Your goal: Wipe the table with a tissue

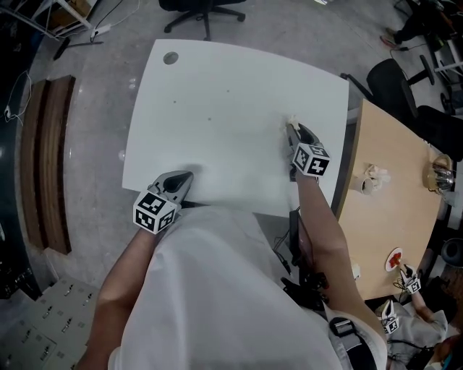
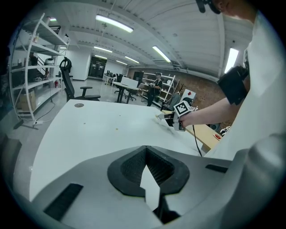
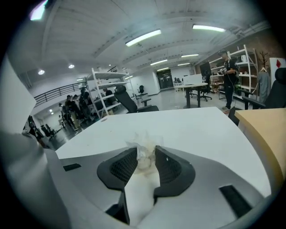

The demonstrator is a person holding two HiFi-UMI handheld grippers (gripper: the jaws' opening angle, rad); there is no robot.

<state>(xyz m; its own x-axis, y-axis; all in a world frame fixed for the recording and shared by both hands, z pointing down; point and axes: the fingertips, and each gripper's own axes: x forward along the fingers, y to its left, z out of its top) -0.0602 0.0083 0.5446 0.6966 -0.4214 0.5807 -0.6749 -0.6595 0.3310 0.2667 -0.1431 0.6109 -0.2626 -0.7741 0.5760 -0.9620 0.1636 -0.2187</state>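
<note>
Two claws are over a white worktop (image 1: 217,94) with rounded corners. The right claw (image 1: 291,130) sits near the right edge with its jaws pressed on a crumpled white tissue (image 1: 292,119), which bulges out past the pads and touches the surface. The left claw (image 1: 182,178) rests at the near edge, well apart from the other. Its jaws are brought together at the tips with nothing between them.

The white top is almost bare: a round grey cable hole (image 1: 171,58) lies near its far left corner, and a few small dark specks (image 1: 210,118) dot the middle. Just beside it on the right stands a lighter wooden worktop (image 1: 383,224), which carries a pale crumpled lump (image 1: 370,179) and a shiny object (image 1: 441,173) too small to identify.

The floor (image 1: 101,94) is grey and speckled. The base of a black office chair (image 1: 206,10) stands beyond the far edge.

The left gripper view shows a large open hall, with white metal shelving (image 2: 31,76) to the left, long strip lights (image 2: 114,23) on a pale ceiling and more desks and chairs farther back. In the right gripper view, people (image 3: 71,107) stand in the distance.
</note>
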